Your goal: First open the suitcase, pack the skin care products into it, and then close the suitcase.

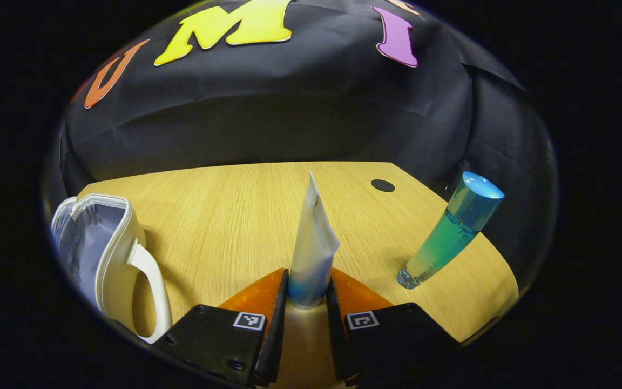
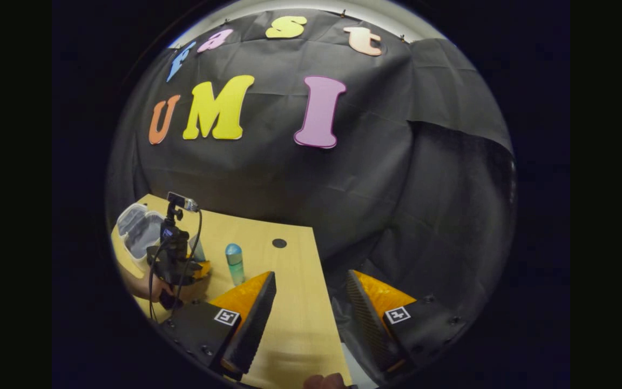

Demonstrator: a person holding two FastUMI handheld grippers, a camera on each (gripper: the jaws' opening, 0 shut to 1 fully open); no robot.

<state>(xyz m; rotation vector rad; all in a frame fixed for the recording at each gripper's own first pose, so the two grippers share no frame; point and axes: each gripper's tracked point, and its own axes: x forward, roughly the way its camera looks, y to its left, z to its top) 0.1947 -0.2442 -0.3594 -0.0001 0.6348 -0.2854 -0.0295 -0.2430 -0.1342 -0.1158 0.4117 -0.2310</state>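
No legible text, brand or number found on the white squeeze tube [image 1: 312, 246], none on the blue-green capped bottle [image 1: 447, 233], square black-and-white coded markers seen on both grippers' finger mounts, unreadable

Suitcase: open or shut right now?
Open. The suitcase shows its pale lining with the lid swung apart; left gripper holds a tube.

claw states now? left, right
Left claw: closed on the tube.
Right claw: open, holding nothing.
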